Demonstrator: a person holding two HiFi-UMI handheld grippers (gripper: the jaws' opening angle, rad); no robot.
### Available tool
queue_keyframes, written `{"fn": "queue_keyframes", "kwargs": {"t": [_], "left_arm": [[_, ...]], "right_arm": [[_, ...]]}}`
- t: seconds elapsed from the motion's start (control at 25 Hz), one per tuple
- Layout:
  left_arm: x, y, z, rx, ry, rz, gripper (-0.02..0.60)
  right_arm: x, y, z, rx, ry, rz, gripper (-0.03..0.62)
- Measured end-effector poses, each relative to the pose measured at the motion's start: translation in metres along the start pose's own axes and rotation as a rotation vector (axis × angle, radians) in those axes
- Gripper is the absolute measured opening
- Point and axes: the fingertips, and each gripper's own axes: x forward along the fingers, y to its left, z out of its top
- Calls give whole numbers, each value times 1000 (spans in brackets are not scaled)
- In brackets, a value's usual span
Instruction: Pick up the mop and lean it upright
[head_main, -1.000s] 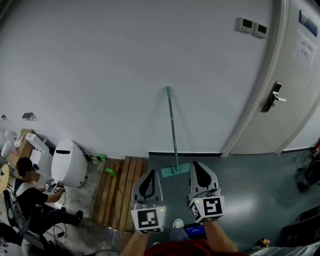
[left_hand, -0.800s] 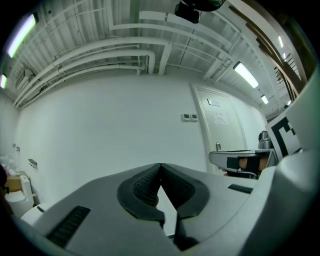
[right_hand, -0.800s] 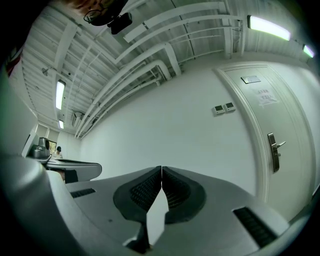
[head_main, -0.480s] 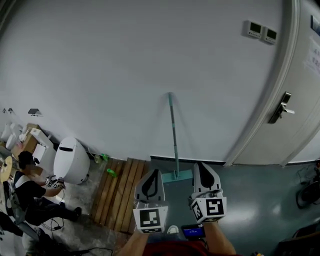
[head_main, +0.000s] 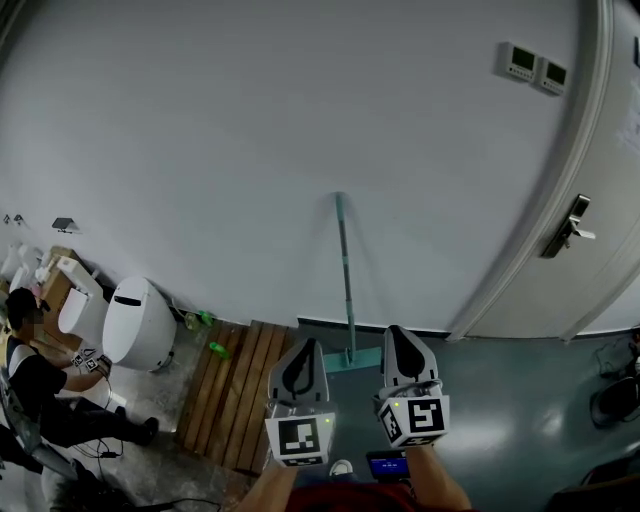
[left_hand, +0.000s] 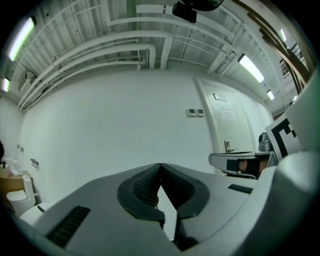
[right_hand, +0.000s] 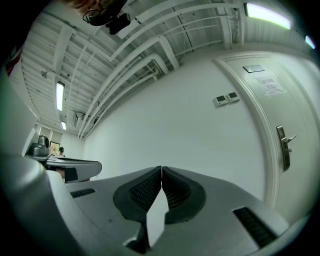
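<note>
The mop (head_main: 346, 280) stands upright, its teal handle leaning against the white wall and its flat teal head (head_main: 352, 358) on the grey floor. Both grippers are held low, just in front of the mop head, and touch nothing. My left gripper (head_main: 299, 352) is shut, its tips meeting with nothing between them (left_hand: 160, 165). Shut and empty too is my right gripper (head_main: 398, 340), whose tips also meet (right_hand: 161, 168). Both gripper views point up at the wall and ceiling; the mop is not in them.
A white door with a metal handle (head_main: 572, 226) is at the right. A wooden pallet (head_main: 233, 390) lies left of the mop, with a white round machine (head_main: 132, 323) and a seated person (head_main: 40, 385) further left. Two wall panels (head_main: 534, 66) sit high right.
The head view has tilted upward a little, so the mop, door and grippers sit lower in the picture. The mop stays leaning on the wall and both grippers stay shut.
</note>
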Motion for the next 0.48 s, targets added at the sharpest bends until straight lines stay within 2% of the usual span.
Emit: {"fn": "queue_keyframes", "kwargs": {"t": [0.48], "left_arm": [[79, 40, -11, 4, 14, -23, 14]], "right_arm": [[80, -13, -9, -12, 10, -21, 18]]}}
